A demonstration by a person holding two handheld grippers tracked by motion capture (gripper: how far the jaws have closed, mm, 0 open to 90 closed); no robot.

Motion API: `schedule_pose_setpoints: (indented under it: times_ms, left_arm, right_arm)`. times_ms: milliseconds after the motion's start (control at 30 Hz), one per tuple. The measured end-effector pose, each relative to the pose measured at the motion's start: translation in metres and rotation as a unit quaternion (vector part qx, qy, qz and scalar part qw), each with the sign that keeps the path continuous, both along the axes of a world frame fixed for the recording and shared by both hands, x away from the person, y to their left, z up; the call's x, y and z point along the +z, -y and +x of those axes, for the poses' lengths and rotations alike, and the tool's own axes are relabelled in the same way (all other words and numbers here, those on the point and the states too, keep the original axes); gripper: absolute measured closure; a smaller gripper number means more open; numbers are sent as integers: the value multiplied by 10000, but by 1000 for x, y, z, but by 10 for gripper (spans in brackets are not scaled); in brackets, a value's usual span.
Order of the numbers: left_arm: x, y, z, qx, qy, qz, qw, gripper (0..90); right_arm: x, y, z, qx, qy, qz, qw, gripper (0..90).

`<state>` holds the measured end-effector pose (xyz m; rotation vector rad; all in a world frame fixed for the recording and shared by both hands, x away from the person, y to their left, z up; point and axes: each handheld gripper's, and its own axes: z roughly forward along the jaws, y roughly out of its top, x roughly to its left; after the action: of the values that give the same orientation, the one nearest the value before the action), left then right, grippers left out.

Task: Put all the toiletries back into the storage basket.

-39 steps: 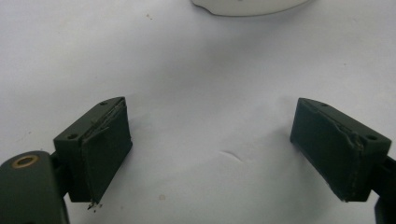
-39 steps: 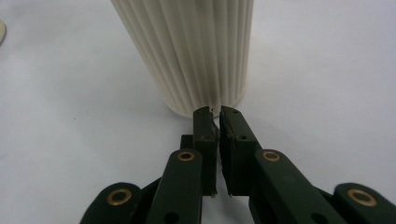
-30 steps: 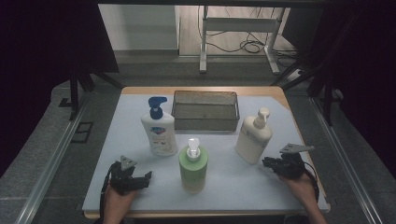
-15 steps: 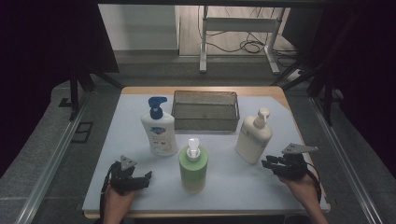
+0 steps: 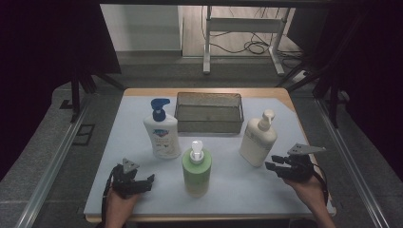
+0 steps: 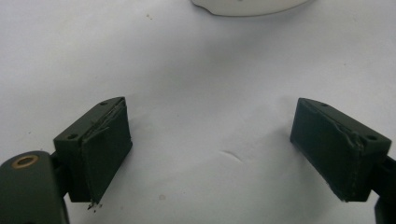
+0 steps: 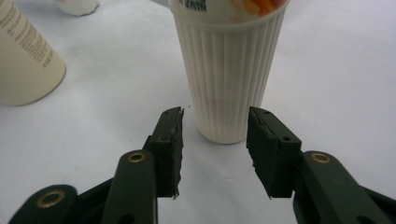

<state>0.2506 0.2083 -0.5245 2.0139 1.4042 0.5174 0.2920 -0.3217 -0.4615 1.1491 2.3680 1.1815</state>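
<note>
The cream bottle (image 7: 229,84) stands up straight on the white table (image 7: 336,93), right in front of the tips of the right gripper (image 7: 215,116). It is not between the jaws, and they do not touch it. The jaws have just been opening and nothing is between them. They hold nothing.

Here is what I think could go wrong. The gap between the jaws looks smaller than the bottle is wide. If the hand pushes forward now, the tips may bump the bottle instead of going around it. The bottle is tall and has a pump on top, so a bump low down could make it slide or fall over. The jaws likely need to open more first.

The sides have little ribs and look smooth. A weak squeeze could let the bottle slip when it is lifted.

Off to the left of the jaws stands the green bottle (image 7: 23,60). A falling bottle, or a wide swing of the hand, could knock it too.

The left gripper (image 6: 210,126) is open wide over bare table and holds nothing. The bottom of the white bottle (image 6: 247,5) is well ahead of its jaws, so I see no trouble there.
</note>
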Motion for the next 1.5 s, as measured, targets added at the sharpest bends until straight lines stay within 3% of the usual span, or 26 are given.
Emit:
schedule_pose_setpoints:
  times_ms: [800,1000,1500]
  left_arm:
    - [0,0,0,1,-2,-1,10000,120]
    - [0,0,0,1,-4,0,10000,120]
    - [0,0,0,-4,-6,4,10000,120]
  right_arm:
    - [25,-5,8,3,118,49,9999,354]
    - [33,-9,12,41,154,3,9999,262]
    - [39,-20,23,27,282,-27,9996,205]
